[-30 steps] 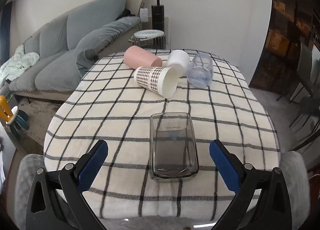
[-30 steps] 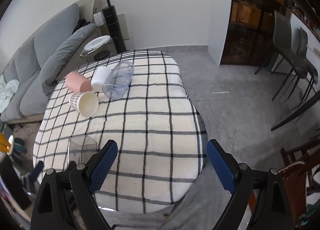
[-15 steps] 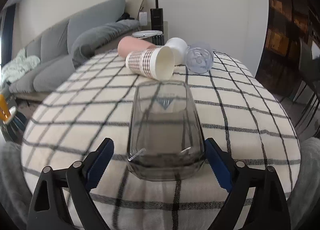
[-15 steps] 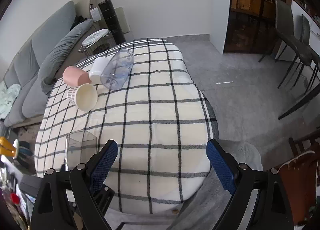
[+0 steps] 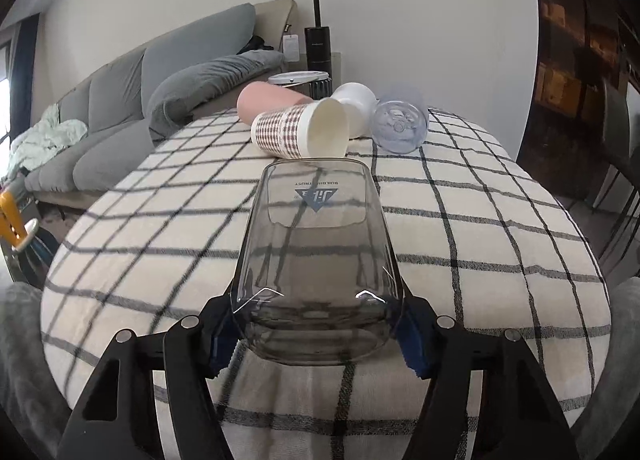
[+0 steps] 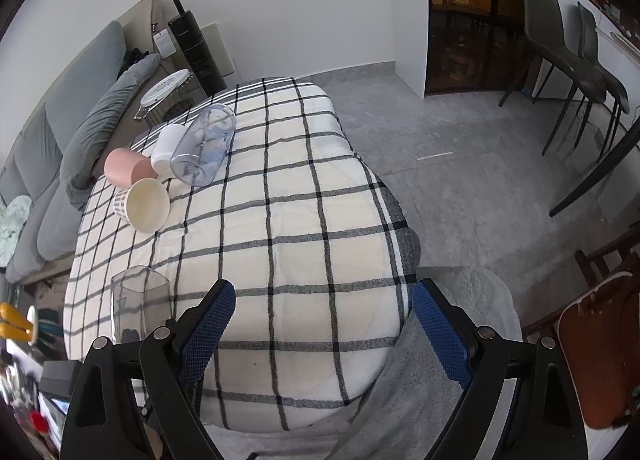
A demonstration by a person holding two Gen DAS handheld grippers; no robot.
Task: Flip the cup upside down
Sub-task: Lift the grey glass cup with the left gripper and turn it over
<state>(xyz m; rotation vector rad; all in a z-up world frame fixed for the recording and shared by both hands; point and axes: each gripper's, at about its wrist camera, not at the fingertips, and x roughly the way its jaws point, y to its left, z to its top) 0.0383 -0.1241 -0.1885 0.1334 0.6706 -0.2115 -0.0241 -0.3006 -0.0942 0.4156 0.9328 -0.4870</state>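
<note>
Left claw: the left claw (image 5: 316, 334) is clamped on the smoky glass cup (image 5: 316, 260) low down at its base, one blue pad pressed against each side.
Smoky glass cup: it stands on the near part of the table (image 5: 500, 244), its printed logo reading upside down; from the right wrist view the same cup (image 6: 140, 302) rises at the table's near left edge.
Right claw: the right claw (image 6: 322, 328) is spread wide with nothing between its blue pads, held above the near right end of the table (image 6: 320, 200), well apart from the cup.
Table cover: a cream cloth with a dark grid of lines drapes over the whole top.
Far cluster: four cups lie on their sides at the far end, close together: a checked paper cup (image 5: 300, 134) with its mouth towards the glass cup, a pink cup (image 5: 268, 102) behind it, a white cup (image 5: 356, 108) and a clear plastic cup (image 5: 400, 123) to the right.
Room: a grey sofa (image 5: 132, 112) runs along the left wall, and a black stick vacuum (image 5: 318, 36) stands beyond the table.
</note>
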